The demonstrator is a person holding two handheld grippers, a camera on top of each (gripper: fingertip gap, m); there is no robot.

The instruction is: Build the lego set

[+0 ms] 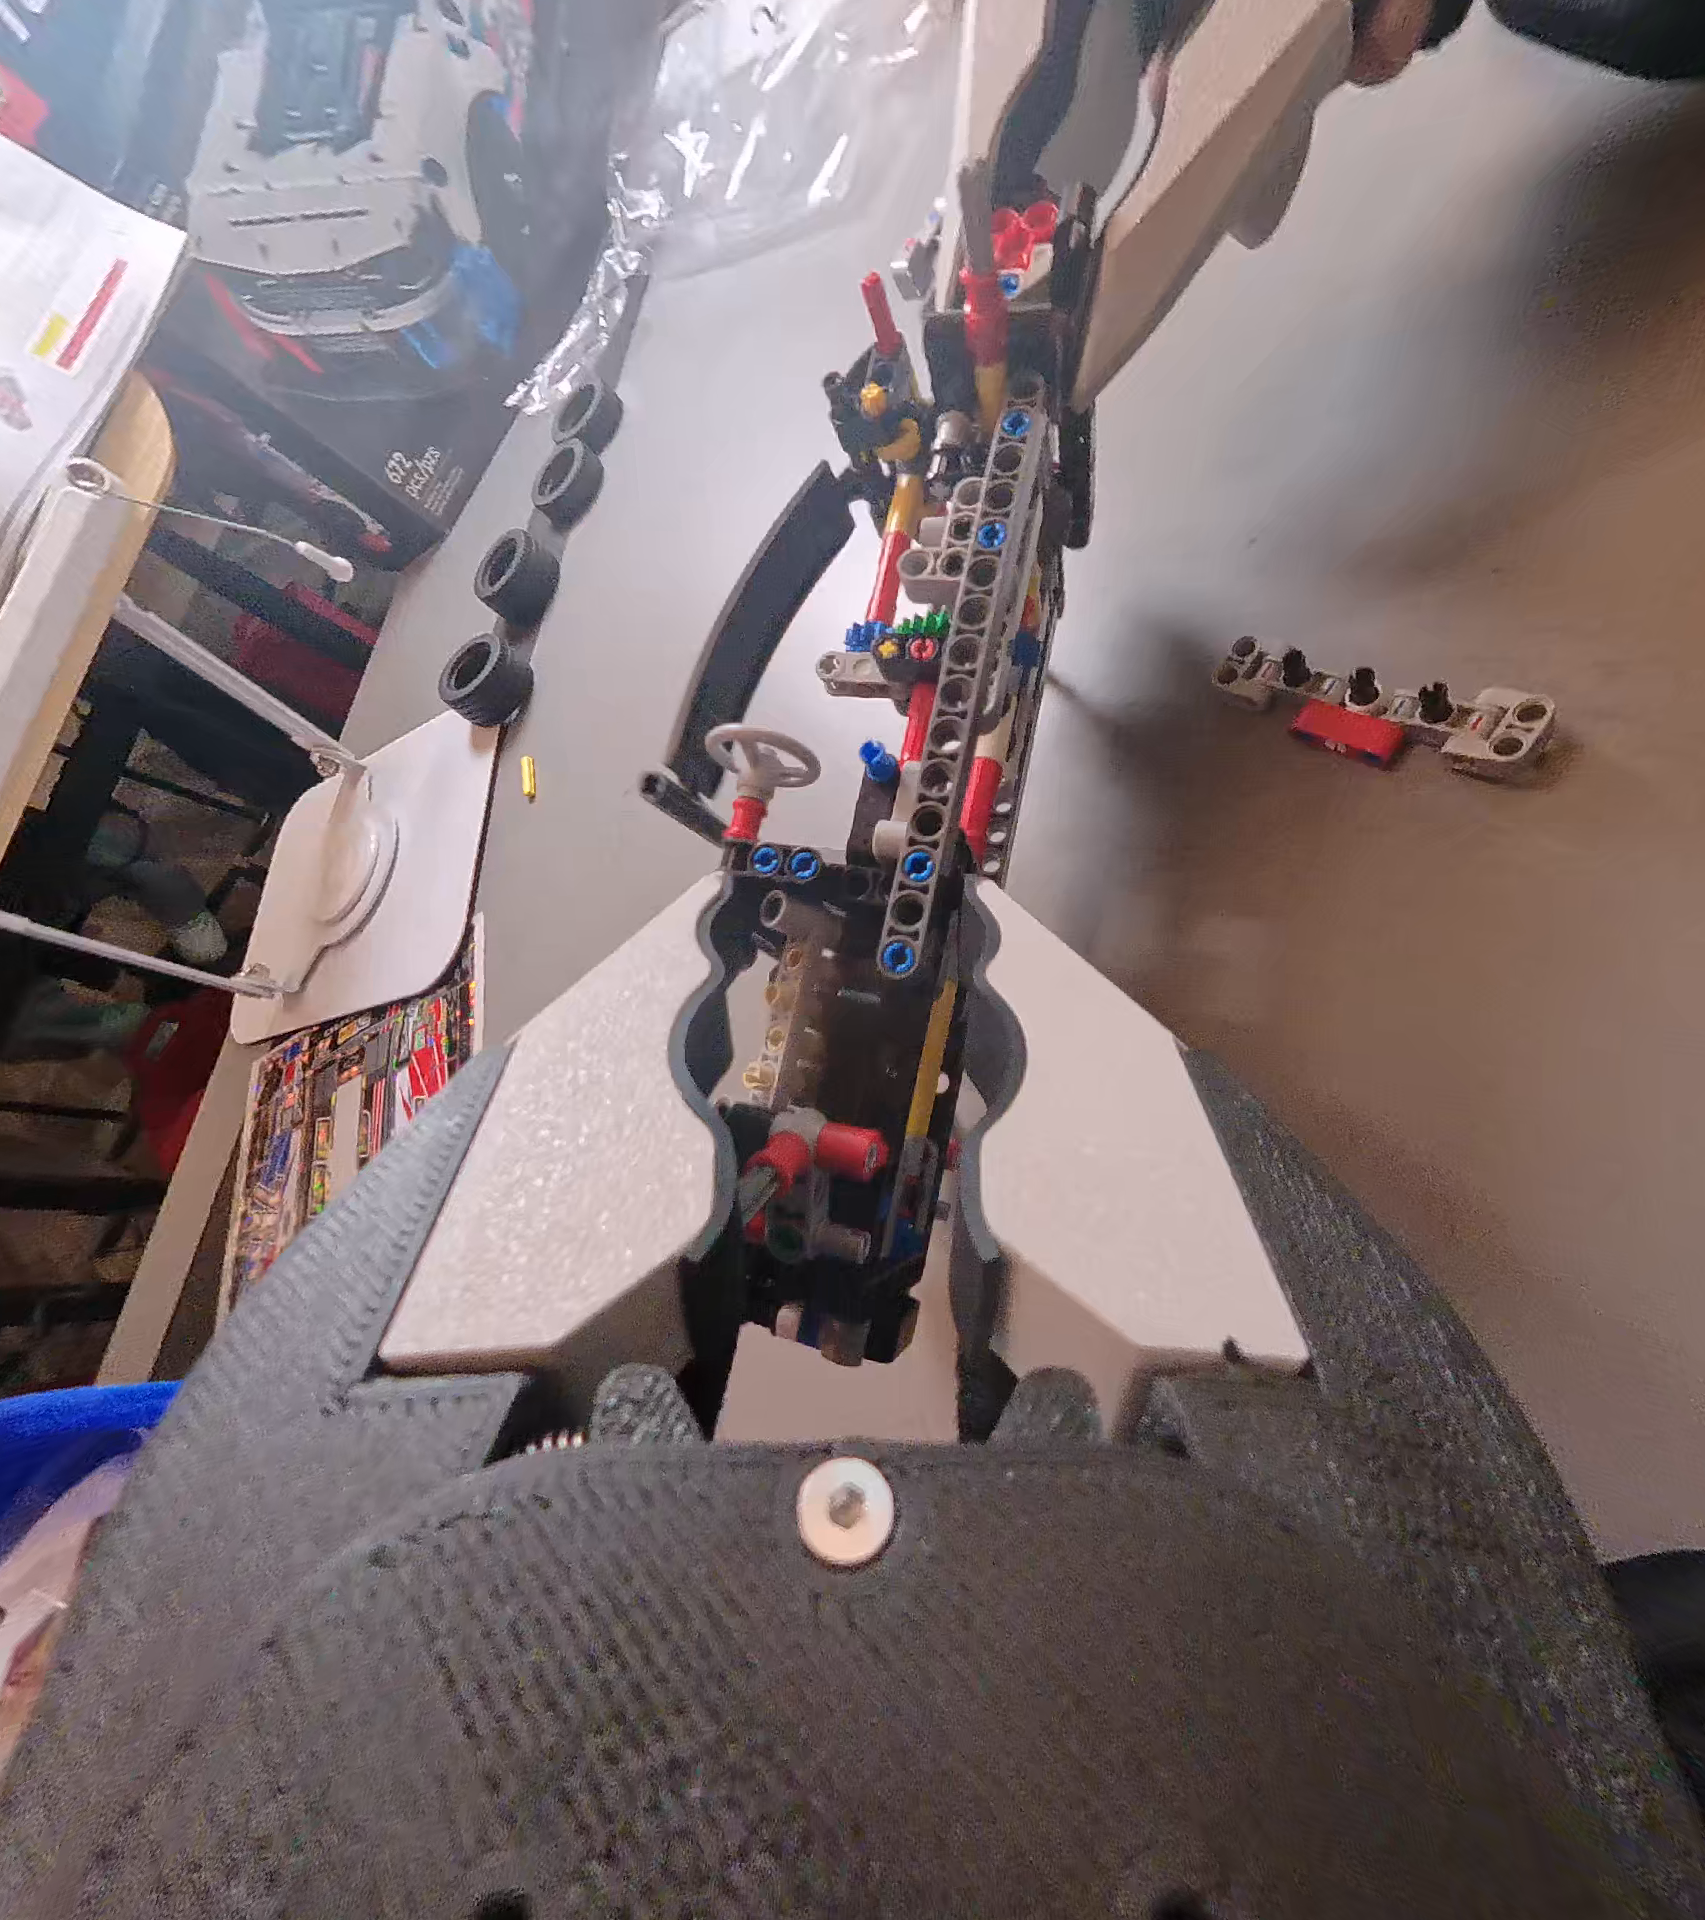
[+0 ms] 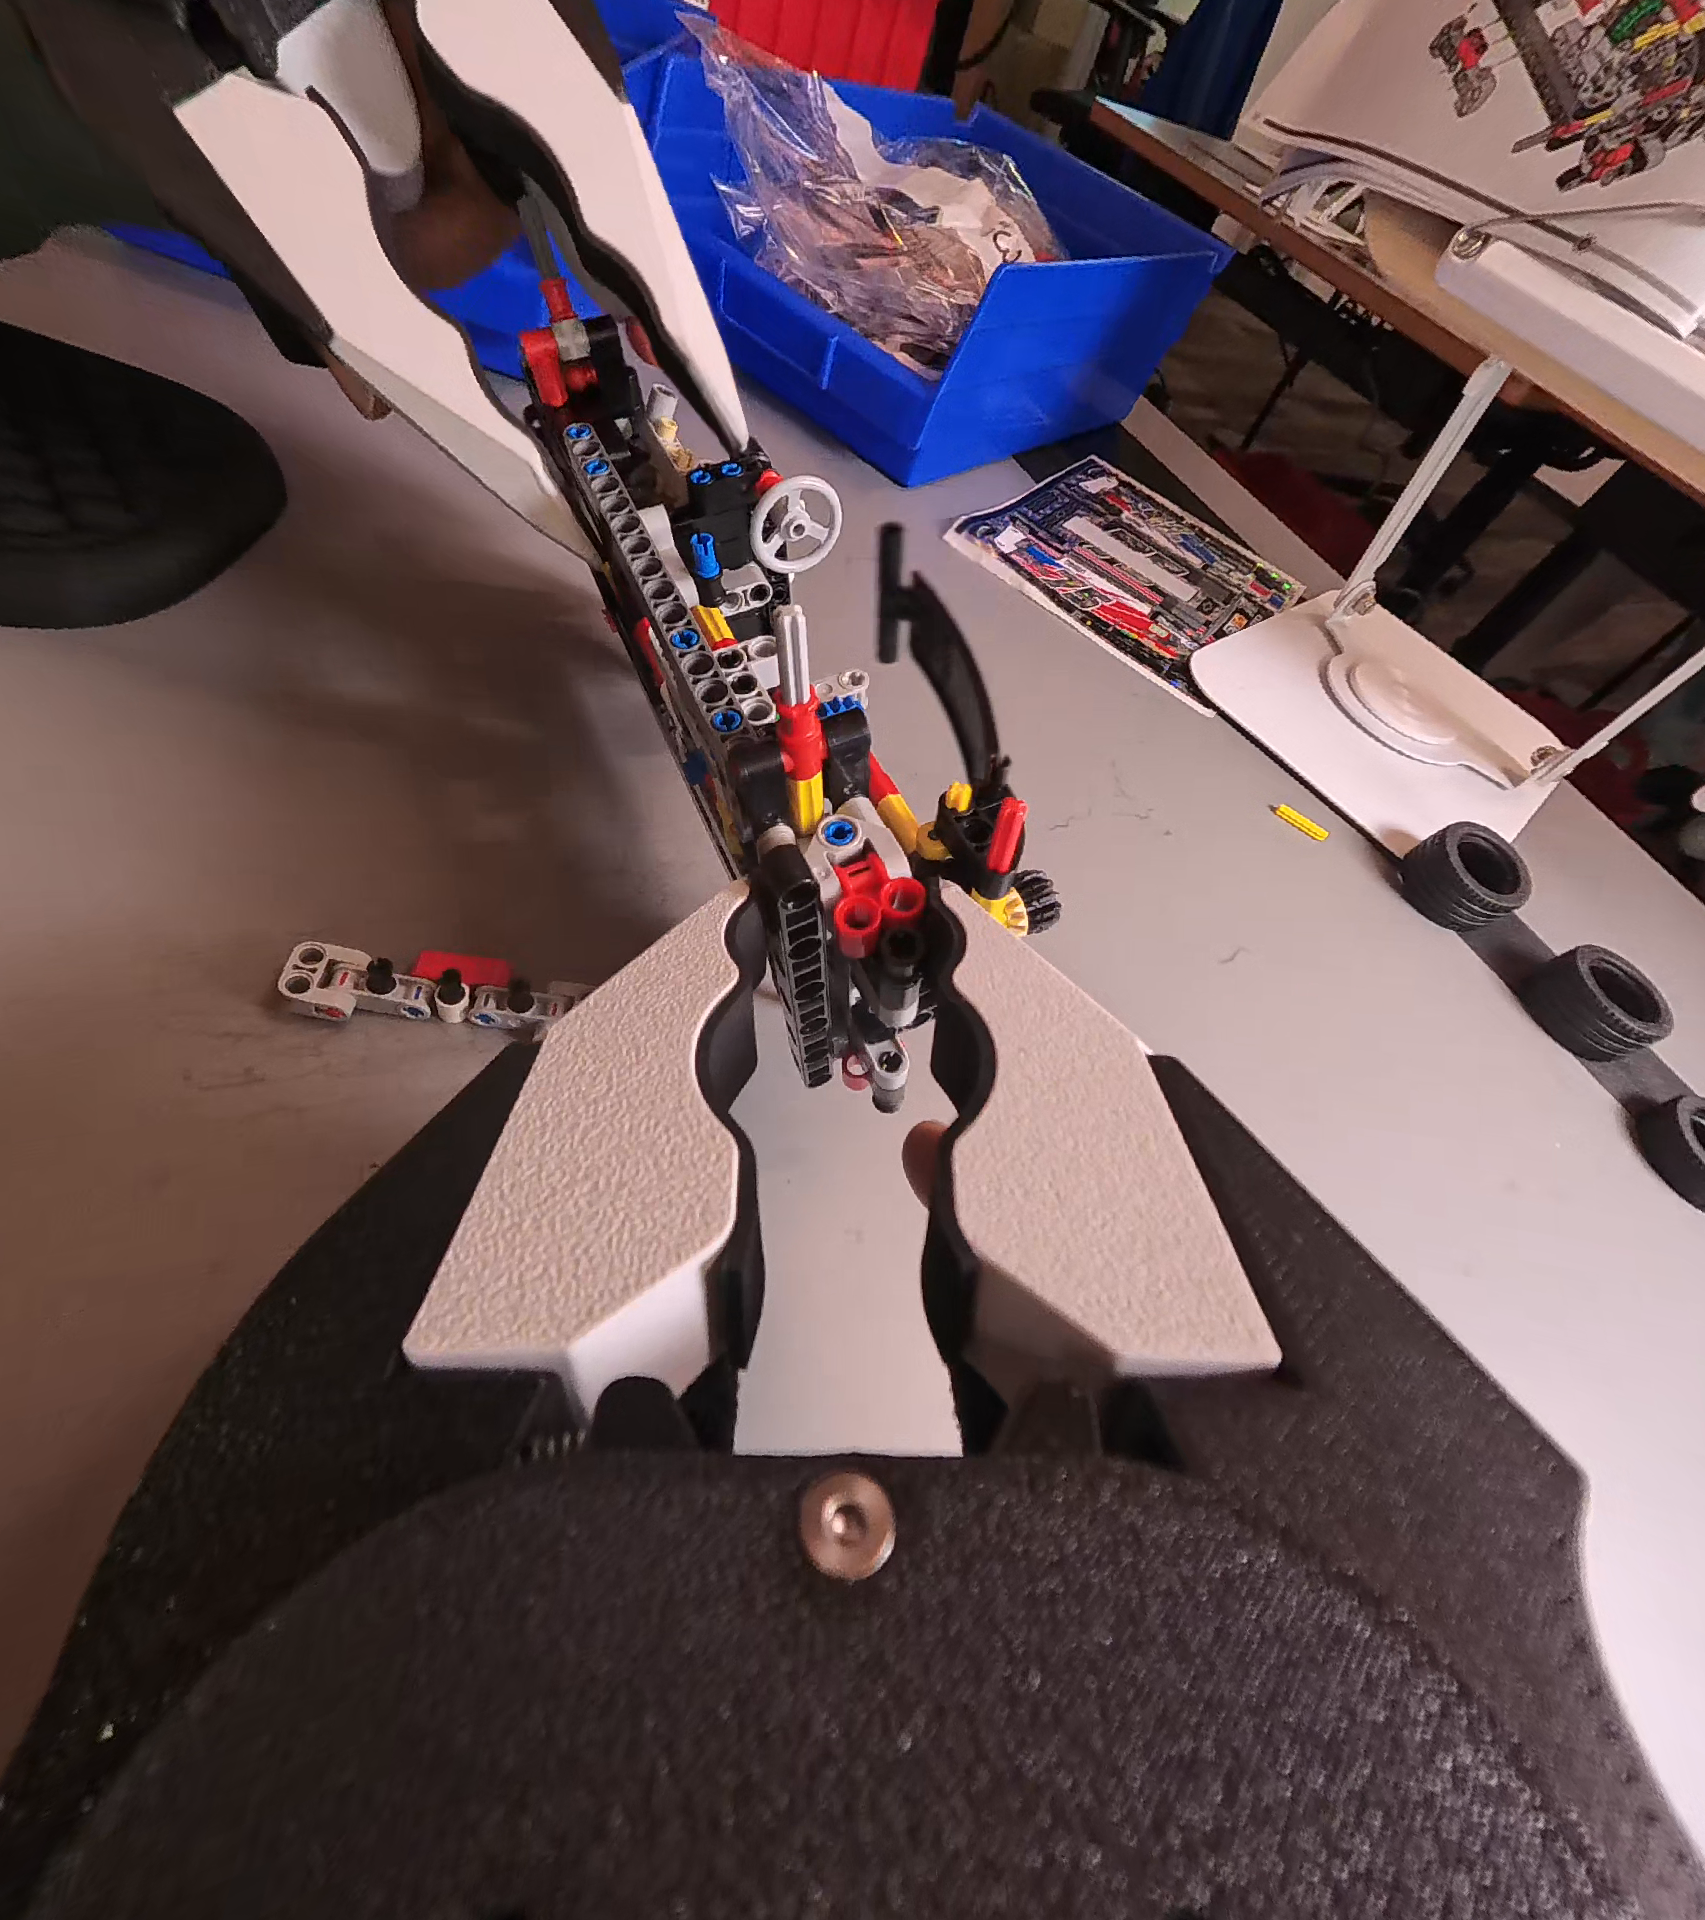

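Note:
A long lego chassis (image 1: pixel 962 665) of grey, black, red and yellow beams, with a white steering wheel (image 1: pixel 761 761), is held above the table between both grippers. My left gripper (image 1: pixel 843 935) is shut on one end of it. My right gripper (image 2: pixel 843 935) is shut on the other end of the chassis (image 2: pixel 723 665). The right gripper shows at the far end in the left wrist view (image 1: pixel 1024 270), the left gripper at the far end in the right wrist view (image 2: pixel 557 343). A small grey and red lego subassembly (image 1: pixel 1388 712) lies on the table, also in the right wrist view (image 2: pixel 422 987).
Several black tyres (image 1: pixel 515 577) lie in a row on the table (image 1: pixel 1450 1039). A curved black panel (image 2: pixel 952 665), a sticker sheet (image 2: pixel 1128 571), a small yellow pin (image 2: pixel 1302 821), a white stand base (image 2: pixel 1388 696) and a blue bin (image 2: pixel 962 301) with bags are nearby. The set's box (image 1: pixel 339 260) stands at the back. Left tips to right tips: about 12 cm. Between my right fingertips and the small yellow pin (image 2: pixel 1302 821) there is roughly 25 cm. My left wrist view (image 1: pixel 524 771) looks at it from another angle.

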